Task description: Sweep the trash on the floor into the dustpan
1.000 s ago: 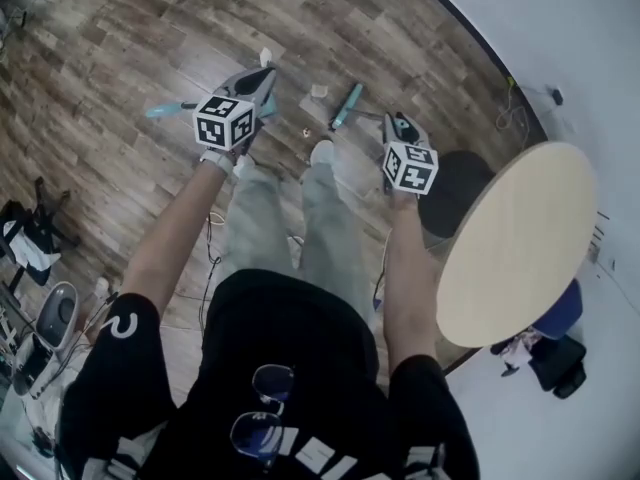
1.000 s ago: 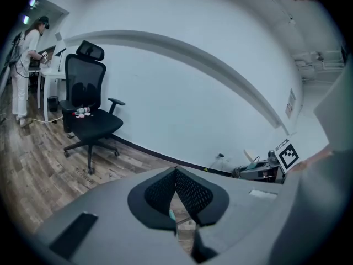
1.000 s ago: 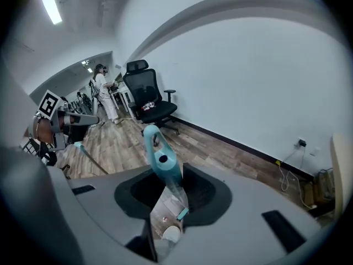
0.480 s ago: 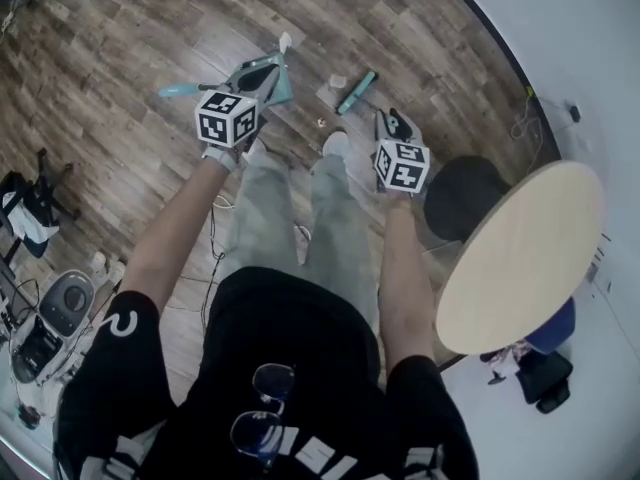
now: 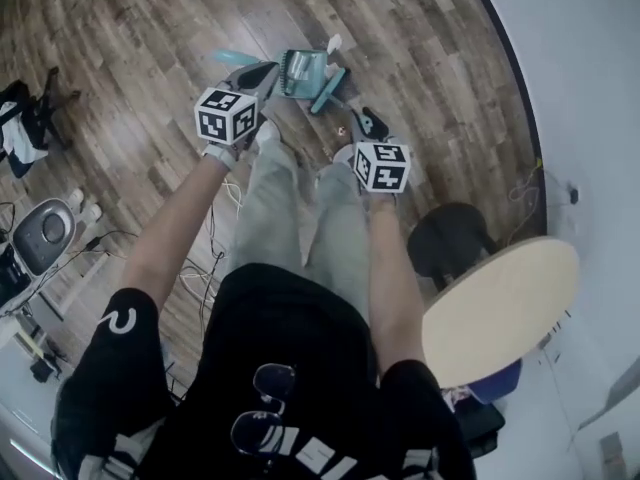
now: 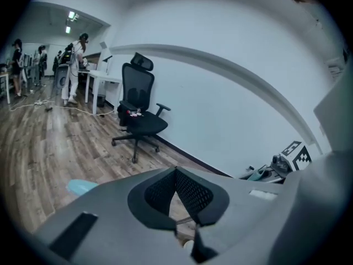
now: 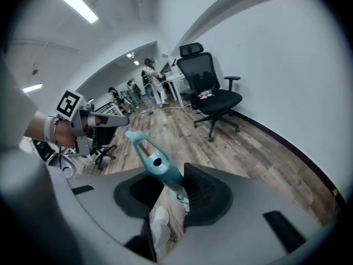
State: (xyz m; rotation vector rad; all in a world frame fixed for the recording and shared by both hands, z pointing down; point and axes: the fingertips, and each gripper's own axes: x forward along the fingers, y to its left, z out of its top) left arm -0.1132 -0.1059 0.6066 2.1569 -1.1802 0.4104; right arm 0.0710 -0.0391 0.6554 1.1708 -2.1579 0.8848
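A small teal dustpan [image 5: 302, 71] lies on the wood floor with its handle [image 5: 229, 56] pointing left; the handle's tip [image 6: 80, 186] shows past my left jaw. A teal brush [image 5: 331, 90] lies against the dustpan's right side and appears on the floor beyond my right jaws [image 7: 151, 159]. A white scrap [image 5: 333, 43] sits by the dustpan's far corner, and a tiny bit [image 5: 341, 131] lies near a shoe. My left gripper [image 5: 262, 71] [image 6: 176, 173] hangs above the floor, shut and empty. My right gripper [image 5: 362, 118] [image 7: 168, 195] is open with nothing in it.
The person's legs and white shoes [image 5: 266, 133] stand just behind the tools. A round wooden table [image 5: 500, 308] and a dark stool [image 5: 450, 238] are at the right. Cables [image 5: 215, 258] and equipment [image 5: 40, 238] lie at the left. A black office chair [image 7: 212, 98] stands by the wall.
The head view has swung round. The dustpan now shows to the right of my left gripper instead of under it. My right gripper has come left, nearer the brush.
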